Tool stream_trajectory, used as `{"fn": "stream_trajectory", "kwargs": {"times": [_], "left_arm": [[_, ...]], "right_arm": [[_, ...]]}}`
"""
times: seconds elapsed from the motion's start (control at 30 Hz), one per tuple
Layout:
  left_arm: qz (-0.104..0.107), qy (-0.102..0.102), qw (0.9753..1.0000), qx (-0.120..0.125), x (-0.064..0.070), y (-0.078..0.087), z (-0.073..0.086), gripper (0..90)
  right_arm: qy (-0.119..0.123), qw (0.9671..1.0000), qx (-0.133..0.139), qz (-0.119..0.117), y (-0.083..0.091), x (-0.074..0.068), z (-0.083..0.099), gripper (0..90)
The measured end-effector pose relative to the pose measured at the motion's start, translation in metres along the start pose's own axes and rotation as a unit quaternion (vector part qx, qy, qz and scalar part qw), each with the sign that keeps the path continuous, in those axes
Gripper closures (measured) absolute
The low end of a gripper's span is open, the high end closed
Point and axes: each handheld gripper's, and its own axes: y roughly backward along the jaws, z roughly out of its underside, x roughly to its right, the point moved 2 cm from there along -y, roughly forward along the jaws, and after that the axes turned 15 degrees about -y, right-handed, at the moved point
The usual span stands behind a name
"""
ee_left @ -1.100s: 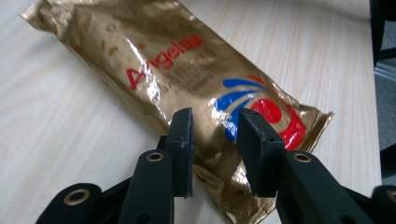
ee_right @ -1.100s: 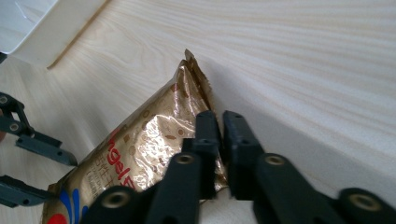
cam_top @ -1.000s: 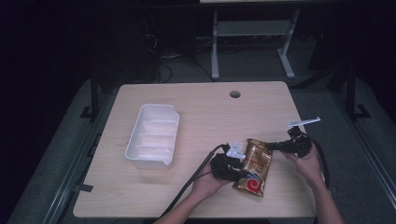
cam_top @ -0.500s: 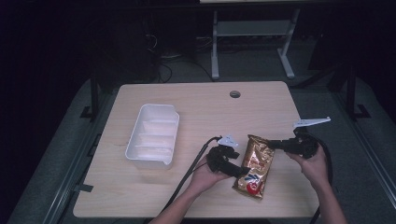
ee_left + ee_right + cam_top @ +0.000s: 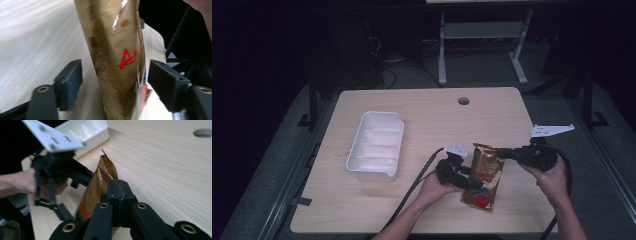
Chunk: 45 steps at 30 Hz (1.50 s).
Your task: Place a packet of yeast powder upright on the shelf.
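The glossy gold foil snack bag with red lettering (image 5: 484, 176) lies at the near right of the pale wooden table (image 5: 427, 115), held up between the two tools. The right gripper (image 5: 504, 153) has its jaws pressed tight together on the bag's upper edge; in the right gripper view the crinkled corner of foil pokes out just beyond the closed black pads (image 5: 119, 192). The left gripper (image 5: 113, 82) stands wide, one jaw on either side of the bag's lower body, neither visibly touching it (the frame is blurred, so the gap on the right side is harder to judge).

The step in hand looks like taking a second hold low on the bag. To do it well, the person should keep the right grip steady and level so the foil does not twist, centre the bag between the left jaws, then close on the flat seam rather than the puffed middle, since slick foil tends to slide. The white ridged plastic tray (image 5: 376, 145) sits well apart to the left, a likely destination.
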Motion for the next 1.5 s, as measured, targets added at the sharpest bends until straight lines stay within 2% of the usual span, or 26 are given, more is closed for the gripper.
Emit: {"fn": "stream_trajectory", "kwargs": {"times": [0.13,0.17,0.27,0.33,0.5,0.7,0.77,0.93,1.07,1.27,1.37,1.4,1.43,1.5], "left_arm": [[0.010,-0.016,0.9998,0.004,0.002,0.001,-0.001,49.3],[0.005,-0.021,0.9998,0.002,0.003,0.001,-0.001,53.7],[0.008,-0.020,0.9998,0.004,0.003,0.003,-0.001,61.3],[0.008,-0.023,0.9997,0.005,0.003,0.003,-0.001,63.9],[0.009,-0.024,0.9996,0.010,0.004,0.005,-0.002,69.4],[0.011,-0.020,0.9995,0.023,0.006,0.005,0.000,72.3],[0.012,-0.021,0.9994,0.023,0.006,0.005,0.001,72.5],[0.011,-0.030,0.9992,0.024,0.007,0.007,0.000,73.5],[0.009,-0.031,0.9992,0.025,0.008,0.007,-0.001,73.6],[0.006,-0.034,0.9991,0.026,0.010,0.006,-0.001,73.3],[0.004,-0.036,0.9989,0.029,0.011,0.007,0.000,72.2],[0.004,-0.036,0.9989,0.029,0.011,0.007,0.000,70.8],[0.002,-0.038,0.9989,0.027,0.011,0.007,0.000,69.1],[-0.013,-0.048,0.9985,0.024,0.014,0.009,-0.001,65.3]], "right_arm": [[0.017,0.9998,0.003,-0.006,0.002,-0.010,-0.002,89.7],[0.020,0.9998,0.003,-0.008,0.002,-0.011,-0.002,89.6],[0.019,0.9997,0.003,-0.011,0.003,-0.010,-0.002,89.0],[0.016,0.9997,0.005,-0.020,0.004,-0.007,0.000,86.9],[0.000,0.9987,-0.006,-0.050,0.001,0.003,0.005,67.8],[-0.011,0.9962,-0.019,-0.084,-0.006,0.012,0.013,52.3],[-0.012,0.9955,-0.020,-0.092,-0.008,0.014,0.014,49.6],[-0.011,0.9947,-0.043,-0.093,-0.020,0.017,0.022,44.8],[-0.006,0.9934,-0.058,-0.099,-0.031,0.016,0.026,44.8],[0.000,0.9912,-0.068,-0.113,-0.038,0.010,0.026,50.2],[-0.002,0.9904,-0.068,-0.120,-0.036,0.009,0.026,58.2],[-0.002,0.9904,-0.068,-0.120,-0.036,0.009,0.026,58.2],[-0.001,0.9902,-0.068,-0.122,-0.034,0.007,0.026,65.9],[0.008,0.9908,-0.071,-0.115,-0.032,0.003,0.024,69.5]]}}
